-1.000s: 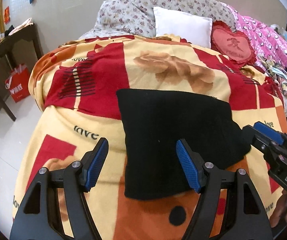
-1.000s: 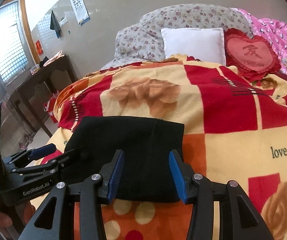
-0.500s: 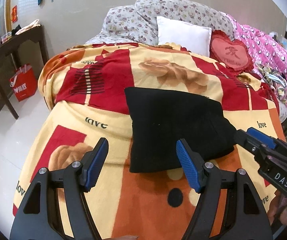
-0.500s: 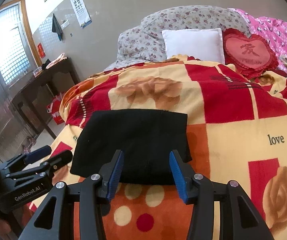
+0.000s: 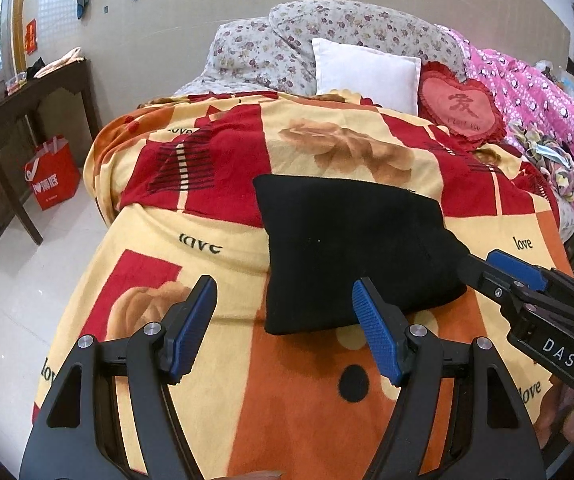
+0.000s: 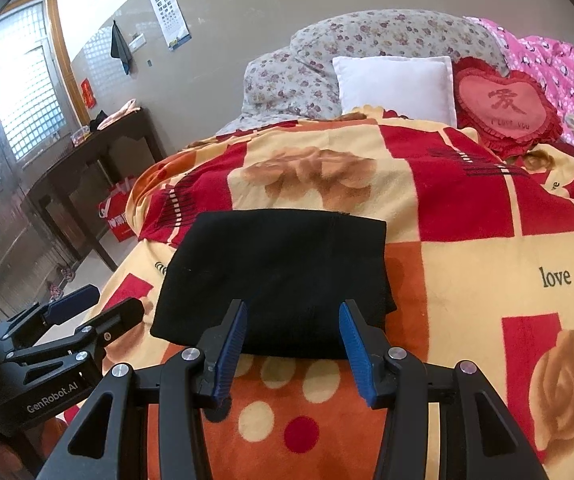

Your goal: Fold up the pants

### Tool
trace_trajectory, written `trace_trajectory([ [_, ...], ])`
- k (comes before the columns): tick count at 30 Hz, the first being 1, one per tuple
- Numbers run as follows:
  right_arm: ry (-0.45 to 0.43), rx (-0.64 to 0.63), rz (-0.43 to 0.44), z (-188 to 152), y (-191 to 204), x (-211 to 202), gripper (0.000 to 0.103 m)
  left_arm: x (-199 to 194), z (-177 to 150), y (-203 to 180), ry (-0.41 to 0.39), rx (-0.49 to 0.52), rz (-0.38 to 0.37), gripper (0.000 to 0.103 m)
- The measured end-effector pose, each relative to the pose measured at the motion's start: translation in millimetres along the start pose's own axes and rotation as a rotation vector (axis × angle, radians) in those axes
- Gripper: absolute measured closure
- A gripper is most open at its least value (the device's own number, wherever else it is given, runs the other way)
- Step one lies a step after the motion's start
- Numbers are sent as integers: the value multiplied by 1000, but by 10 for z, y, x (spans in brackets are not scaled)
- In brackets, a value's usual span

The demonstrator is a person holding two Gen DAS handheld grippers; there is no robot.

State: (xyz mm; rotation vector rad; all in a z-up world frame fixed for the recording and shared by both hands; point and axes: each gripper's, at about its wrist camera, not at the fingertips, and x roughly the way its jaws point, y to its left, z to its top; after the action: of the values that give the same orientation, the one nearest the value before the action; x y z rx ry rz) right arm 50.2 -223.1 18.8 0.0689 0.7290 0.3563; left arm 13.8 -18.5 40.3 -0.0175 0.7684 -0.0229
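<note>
The black pants are lying folded into a compact, roughly square bundle on the patterned blanket that is covering the bed, near its foot end, over the line where a red patch is meeting an orange one. Compared with a second ago, the bundle is sitting farther up in both wrist views, and more orange blanket (with its dots) is showing below the near edge; the pants themselves are keeping the same shape and spot on the pattern.

The left gripper is hovering with its blue pads spread wide and nothing between them, now clear of the bundle's near left corner, which its right pad was overlapping earlier. The right gripper is holding its jaws partly apart and empty, just short of the near edge; before, its pads were lying over the black cloth.

Beyond the pants, a white pillow and a red heart cushion are resting at the head. A red bag is standing on the floor under a dark table.
</note>
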Motion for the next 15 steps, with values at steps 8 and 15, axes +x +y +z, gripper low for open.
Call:
trace_trajectory([
  [8, 13, -6, 5, -18, 17, 35, 57, 4, -2, 4, 1, 1, 1, 32],
  [15, 15, -4, 5, -19, 16, 30, 57, 26, -32, 34, 14, -3, 1, 32],
])
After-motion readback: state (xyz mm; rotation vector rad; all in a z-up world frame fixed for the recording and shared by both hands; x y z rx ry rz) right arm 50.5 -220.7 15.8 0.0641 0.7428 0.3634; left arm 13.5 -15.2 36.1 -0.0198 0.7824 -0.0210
